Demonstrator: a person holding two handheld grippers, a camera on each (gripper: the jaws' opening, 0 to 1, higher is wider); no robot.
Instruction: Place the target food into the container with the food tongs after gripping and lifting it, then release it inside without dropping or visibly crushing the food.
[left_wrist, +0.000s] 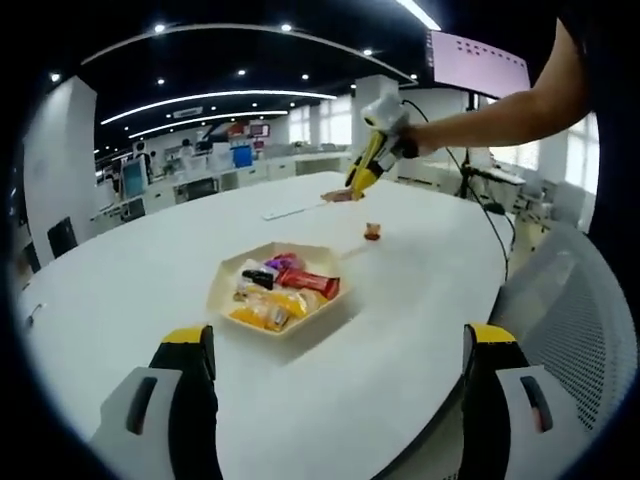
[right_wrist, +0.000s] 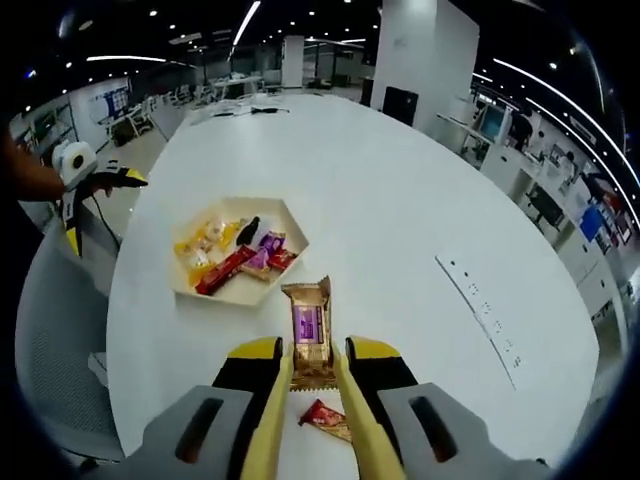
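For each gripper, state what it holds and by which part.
The right gripper holds a wrapped snack bar by its near end. The left gripper holds nothing.

tray (right_wrist: 290, 245) sits mid-desk (right_wrist: 420, 200) with wrapped snacks (right_wrist: 232, 262) in it, another snack (right_wrist: 328, 419) lies on the desk nearer the right gripper (right_wrist: 312, 372)

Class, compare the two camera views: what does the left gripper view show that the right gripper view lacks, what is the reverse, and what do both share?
Left gripper view: the open left gripper, and the right gripper seen from outside above a small brown item.

Right gripper view: the right gripper's jaws closed on a gold-wrapped snack, with a red packet beneath.

Both: the white table and the hexagonal tray of wrapped snacks.
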